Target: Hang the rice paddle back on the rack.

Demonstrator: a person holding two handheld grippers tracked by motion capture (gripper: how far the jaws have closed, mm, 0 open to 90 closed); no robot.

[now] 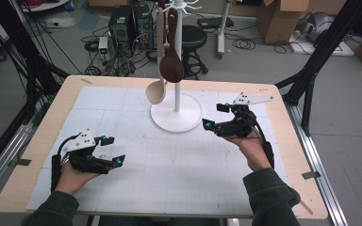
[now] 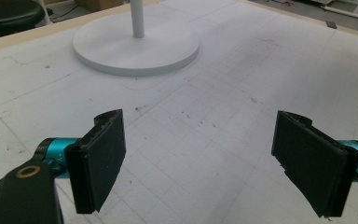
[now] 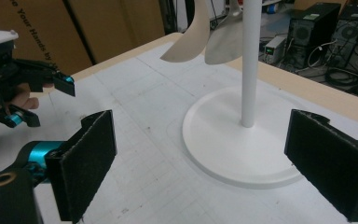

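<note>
A white stand (image 1: 176, 117) with a round base and a thin post rises at the back middle of the mat. From its hooks hang a dark brown wooden spoon (image 1: 171, 66) and a pale spoon (image 1: 157, 92). My left gripper (image 1: 115, 149) rests low over the mat's front left, open, nothing between its pads (image 2: 100, 158); the stand's base (image 2: 135, 46) lies ahead of it. My right gripper (image 1: 214, 116) sits just right of the base, open and empty, with its jaws on either side of the base (image 3: 228, 144) in its own view. The pale spoon (image 3: 189, 39) hangs above.
A white gridded mat (image 1: 169, 165) covers the wooden table (image 1: 52, 122). Black frame posts (image 1: 311, 70) stand at both sides. Beyond the far edge are a black stool (image 1: 193, 37), computer towers (image 1: 122, 23), cables and cardboard boxes (image 1: 278, 19).
</note>
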